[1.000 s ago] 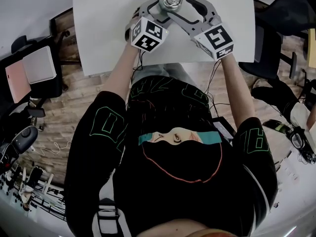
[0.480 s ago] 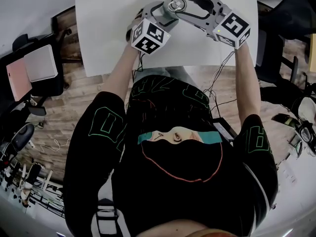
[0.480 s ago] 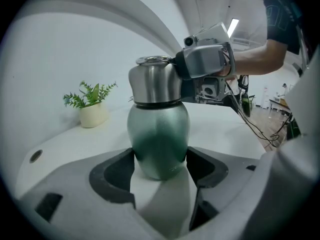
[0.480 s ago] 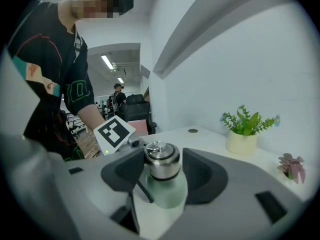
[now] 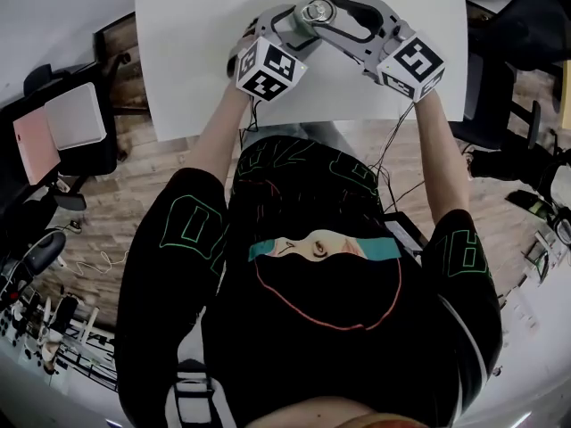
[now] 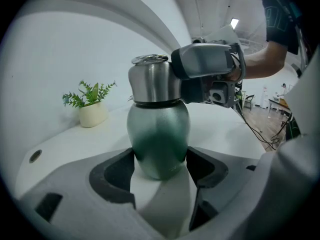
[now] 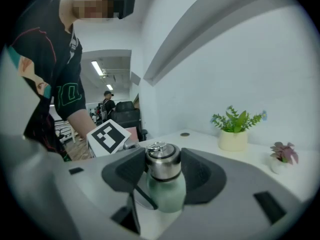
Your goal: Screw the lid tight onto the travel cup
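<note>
The travel cup (image 5: 314, 12) stands upright on the white table (image 5: 196, 52). Its body is green (image 6: 157, 134) and its lid (image 6: 152, 79) is steel with a ring on top. My left gripper (image 6: 160, 171) is shut on the lower body, one pad against each side. My right gripper (image 7: 163, 171) reaches in from the right at lid height. Its jaws have just been closing, and its pads now press on both sides of the lid (image 7: 162, 161). In the head view the left gripper (image 5: 302, 25) and right gripper (image 5: 327, 18) meet at the cup.
A potted green plant (image 7: 234, 131) and a small pink plant (image 7: 282, 156) stand against the wall at the back of the table. A round cable hole (image 7: 185, 134) lies near them. Office chairs (image 5: 62, 132) and cables sit on the wooden floor around the person.
The right gripper's marker cube swung out to the right, then part of the way back, as that gripper turned about the lid. Its jaws narrowed onto the lid. The left gripper and the cup stayed put.
</note>
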Demonstrator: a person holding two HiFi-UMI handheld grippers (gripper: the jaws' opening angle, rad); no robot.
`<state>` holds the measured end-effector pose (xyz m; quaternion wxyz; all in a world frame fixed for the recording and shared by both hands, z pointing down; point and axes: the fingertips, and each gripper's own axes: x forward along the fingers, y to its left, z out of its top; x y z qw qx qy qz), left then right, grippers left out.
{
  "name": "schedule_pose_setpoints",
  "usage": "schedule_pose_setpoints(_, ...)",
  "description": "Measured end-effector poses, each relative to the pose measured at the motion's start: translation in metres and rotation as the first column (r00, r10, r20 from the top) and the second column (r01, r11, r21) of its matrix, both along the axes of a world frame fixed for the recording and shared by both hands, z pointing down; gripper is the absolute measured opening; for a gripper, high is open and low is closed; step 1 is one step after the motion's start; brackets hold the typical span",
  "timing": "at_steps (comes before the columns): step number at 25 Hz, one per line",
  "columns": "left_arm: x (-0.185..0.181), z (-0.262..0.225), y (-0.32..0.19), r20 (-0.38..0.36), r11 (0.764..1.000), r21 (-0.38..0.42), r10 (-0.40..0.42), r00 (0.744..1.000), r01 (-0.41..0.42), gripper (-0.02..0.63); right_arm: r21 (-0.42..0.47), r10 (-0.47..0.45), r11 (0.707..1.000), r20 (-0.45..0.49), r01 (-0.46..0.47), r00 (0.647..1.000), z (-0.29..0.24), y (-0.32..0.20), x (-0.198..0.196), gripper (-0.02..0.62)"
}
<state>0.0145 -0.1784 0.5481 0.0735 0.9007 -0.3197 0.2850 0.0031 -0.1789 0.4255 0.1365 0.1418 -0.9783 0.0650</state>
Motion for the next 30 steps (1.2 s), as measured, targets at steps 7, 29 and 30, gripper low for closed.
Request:
schedule_pose_setpoints(7,-0.0006,0.0013,-0.0017,0.008,1.000,0.000,-0.022,1.000,0.022,0.336,-0.021,0.269,0.963,0.054,-0.268,0.962,0.0022,-0.0030,0.0041,0.229)
schedule_pose_setpoints(29,-0.0023,0.0041,-0.0009,0.003,0.999,-0.023,-0.038,0.999,0.039,0.334,0.077,0.042,0.996,-0.032,-0.039,0.999,0.0031,0.0064,0.0006,0.288)
schedule_pose_setpoints(30,-0.0023,0.0041,-0.0014,0.004,0.999,-0.025,-0.037,0.999,0.037,0.334,0.074,0.008,0.997,-0.039,-0.005,0.999,0.0028,0.0060,0.0001,0.286)
